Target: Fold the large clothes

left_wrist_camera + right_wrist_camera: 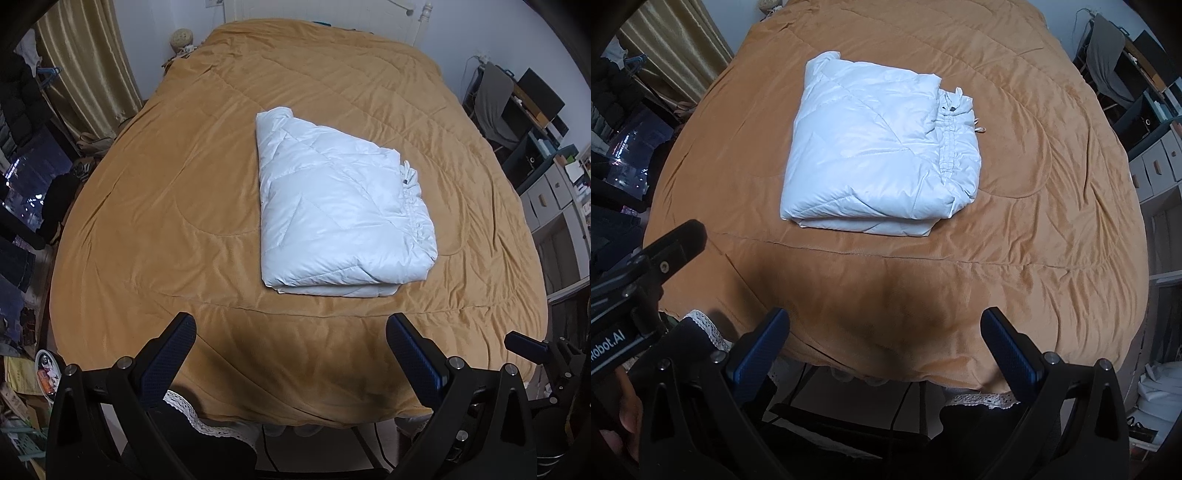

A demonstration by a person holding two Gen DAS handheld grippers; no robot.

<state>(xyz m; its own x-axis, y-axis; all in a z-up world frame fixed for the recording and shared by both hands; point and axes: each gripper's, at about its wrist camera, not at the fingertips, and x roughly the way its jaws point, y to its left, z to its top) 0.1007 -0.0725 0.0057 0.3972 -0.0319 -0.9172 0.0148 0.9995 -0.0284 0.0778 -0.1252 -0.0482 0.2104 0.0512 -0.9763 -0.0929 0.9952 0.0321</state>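
Observation:
A white quilted down jacket (332, 206) (879, 147) lies folded into a thick rectangular bundle on the orange bedspread (166, 206) (1034, 221), its gathered elastic hem along the right side. My left gripper (291, 332) hovers open over the bed's near edge, well short of the jacket, with nothing between its blue pads. My right gripper (886, 328) is also open and empty above the near edge. In the right wrist view the left gripper's black finger (676, 240) shows at the left. In the left wrist view the right gripper's finger (526, 343) shows at the right.
Gold curtains (85, 62) and dark hanging clothes (18, 96) stand left of the bed. Shelves with grey drawers (554, 192) and a chair draped with grey cloth (495, 103) stand to the right. White lace trim (979, 398) hangs under the bedspread's near edge. Clutter (22, 369) lies on the floor at lower left.

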